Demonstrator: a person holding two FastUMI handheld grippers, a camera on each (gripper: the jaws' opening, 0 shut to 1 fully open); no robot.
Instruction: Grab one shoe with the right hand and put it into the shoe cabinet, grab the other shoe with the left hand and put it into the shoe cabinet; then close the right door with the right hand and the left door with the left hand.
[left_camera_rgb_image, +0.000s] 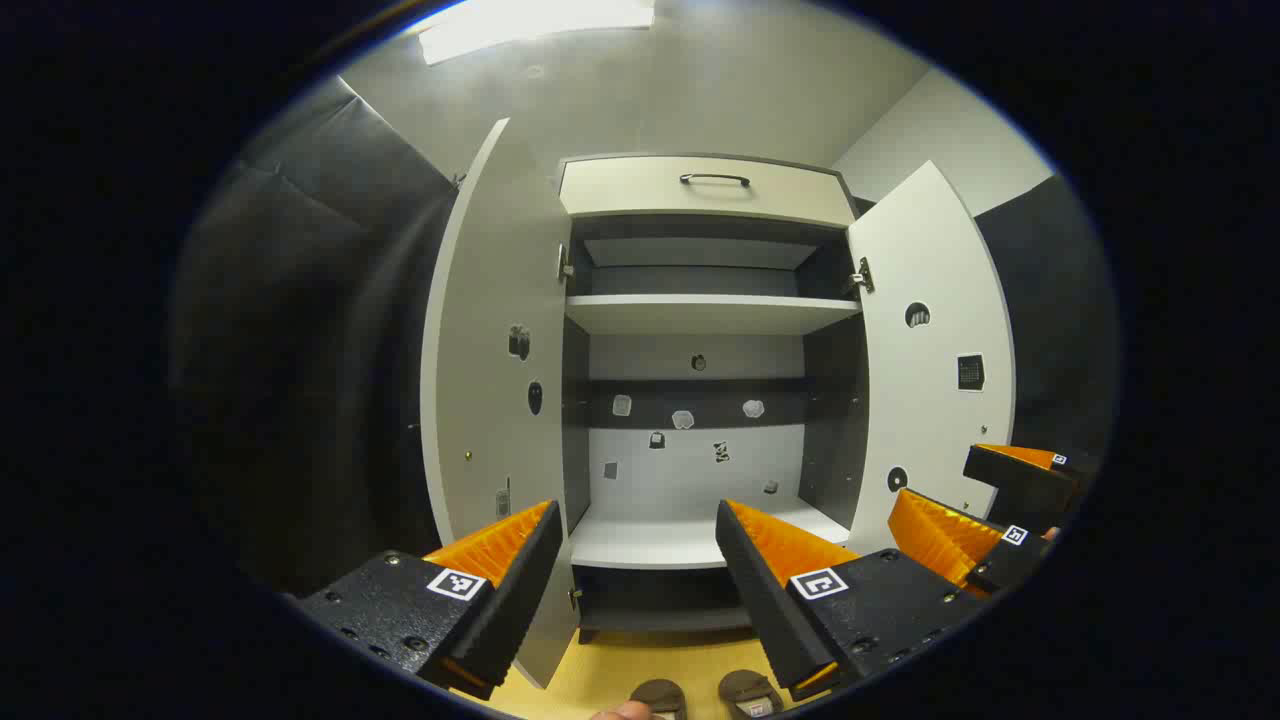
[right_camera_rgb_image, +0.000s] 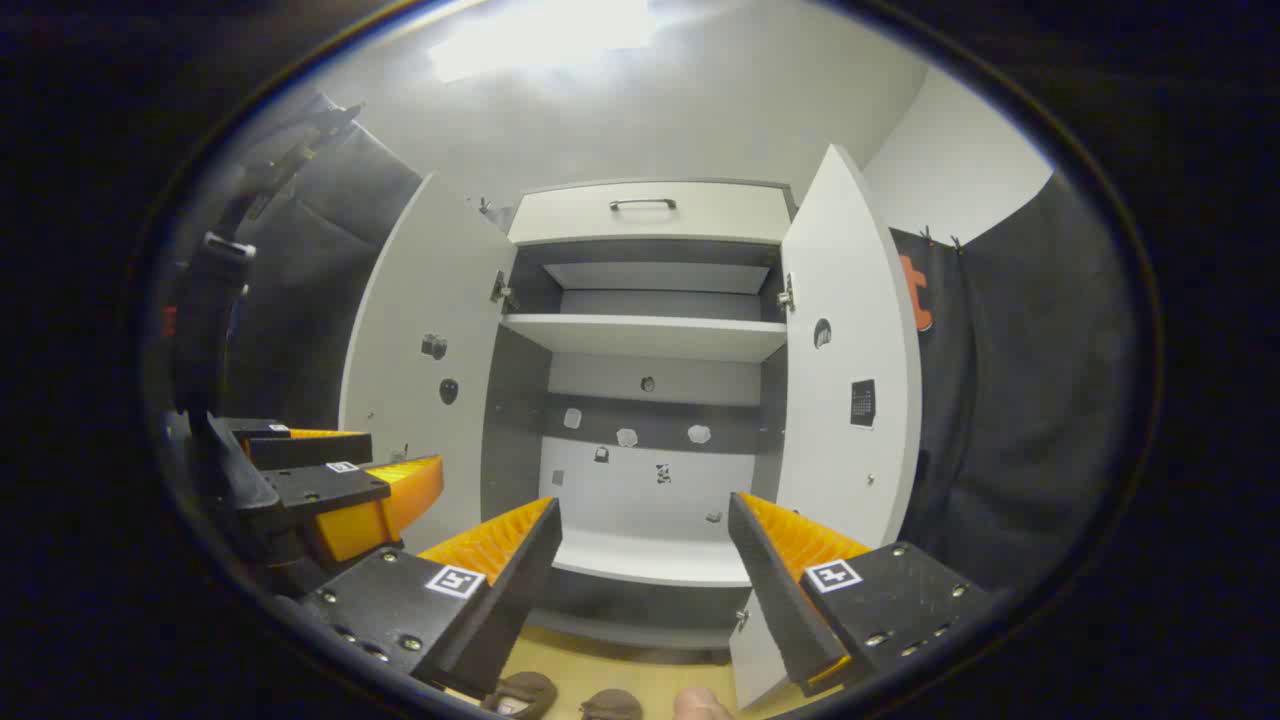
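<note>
The shoe cabinet (left_camera_rgb_image: 705, 300) (right_camera_rgb_image: 645, 335) stands ahead with both doors swung wide: left door (left_camera_rgb_image: 490, 340) (right_camera_rgb_image: 420, 360), right door (left_camera_rgb_image: 930, 350) (right_camera_rgb_image: 850, 370). Its lower shelf (left_camera_rgb_image: 650, 540) (right_camera_rgb_image: 650, 560) is bare. Two brown shoes (left_camera_rgb_image: 750, 693) (right_camera_rgb_image: 525, 692) lie on the yellow floor at the bottom edge, below the fingers. My left gripper (left_camera_rgb_image: 635, 560) is open and holds nothing. My right gripper (right_camera_rgb_image: 645, 560) is open too. In the left gripper view the right gripper (left_camera_rgb_image: 985, 510) shows at the right; in the right gripper view the left gripper (right_camera_rgb_image: 330, 470) shows at the left.
A drawer with a dark handle (left_camera_rgb_image: 715, 180) tops the cabinet, and an upper shelf (left_camera_rgb_image: 710, 312) sits under it. Small stickers dot the back panel (left_camera_rgb_image: 690, 420) and the doors. Black cloth (left_camera_rgb_image: 300, 350) hangs on both sides. A fingertip (right_camera_rgb_image: 700, 705) shows at the bottom edge.
</note>
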